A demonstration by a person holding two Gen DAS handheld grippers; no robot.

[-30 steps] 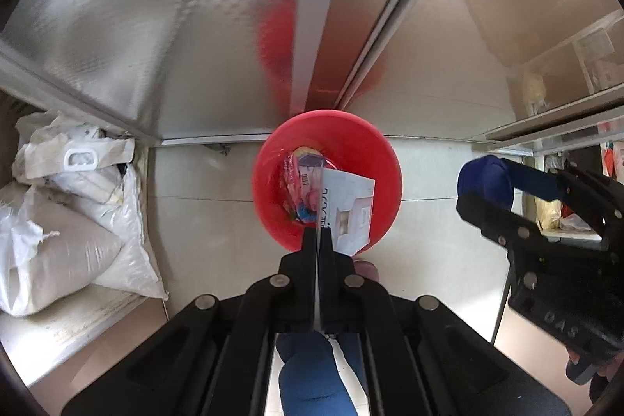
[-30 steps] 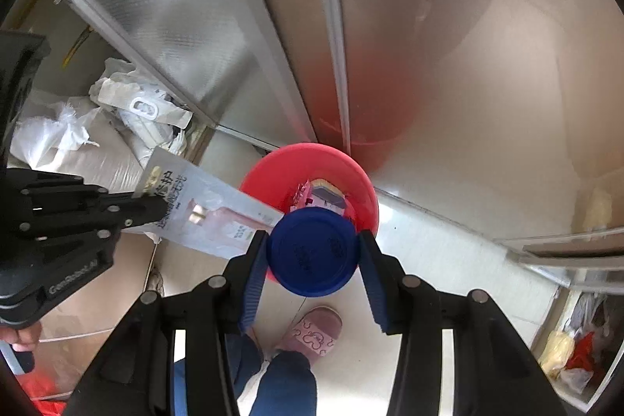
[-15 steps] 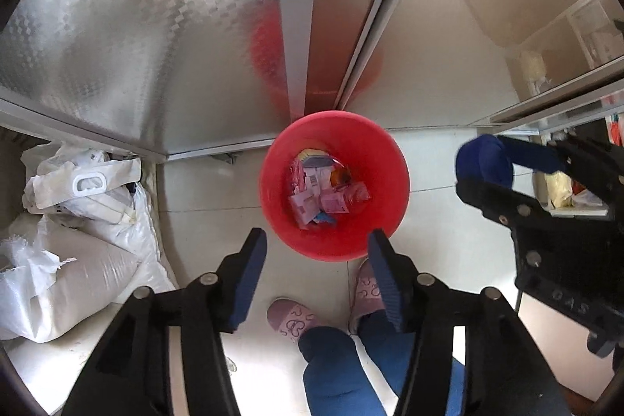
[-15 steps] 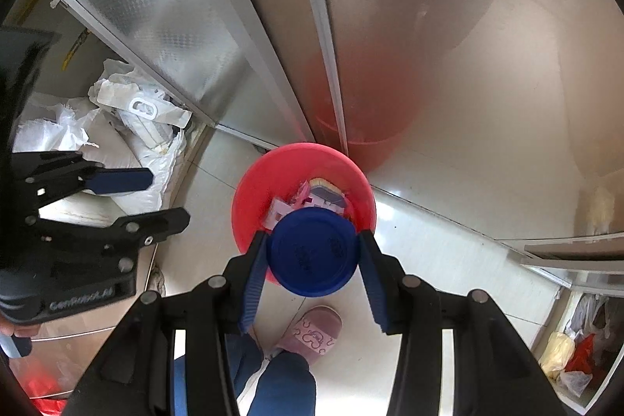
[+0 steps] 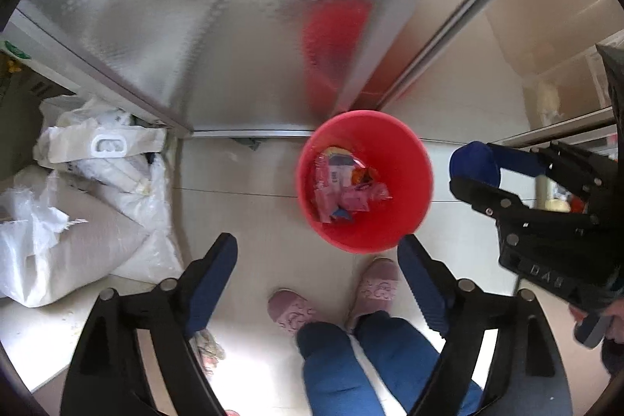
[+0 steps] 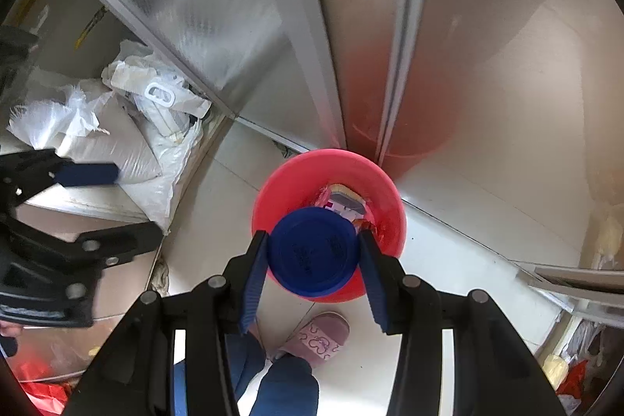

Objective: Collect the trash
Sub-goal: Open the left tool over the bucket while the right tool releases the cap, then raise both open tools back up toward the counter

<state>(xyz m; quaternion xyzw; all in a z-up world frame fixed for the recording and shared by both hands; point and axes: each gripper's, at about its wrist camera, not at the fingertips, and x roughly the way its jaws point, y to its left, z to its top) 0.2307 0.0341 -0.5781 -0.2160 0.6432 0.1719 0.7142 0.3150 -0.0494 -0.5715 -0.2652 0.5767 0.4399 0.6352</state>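
A red bin (image 5: 364, 178) stands on the pale floor against a steel cabinet, with pink and white wrappers (image 5: 347, 186) inside. My left gripper (image 5: 316, 260) is open and empty, held above the floor to the left of the bin. My right gripper (image 6: 312, 252) is shut on a blue round lid (image 6: 312, 256), held above the near rim of the bin (image 6: 284, 178). In the left wrist view the right gripper (image 5: 474, 170) with the lid sits right of the bin.
White sacks (image 5: 70, 205) lie piled at the left by the cabinet corner. The person's pink slippers (image 5: 374, 287) and blue trouser legs (image 5: 362, 361) stand just in front of the bin. Steel cabinet doors (image 5: 195, 6) rise behind it.
My left gripper opened and let go of the white packet, which now lies in the bin. The left gripper then shifted left. My right gripper moved closer over the bin with the lid.
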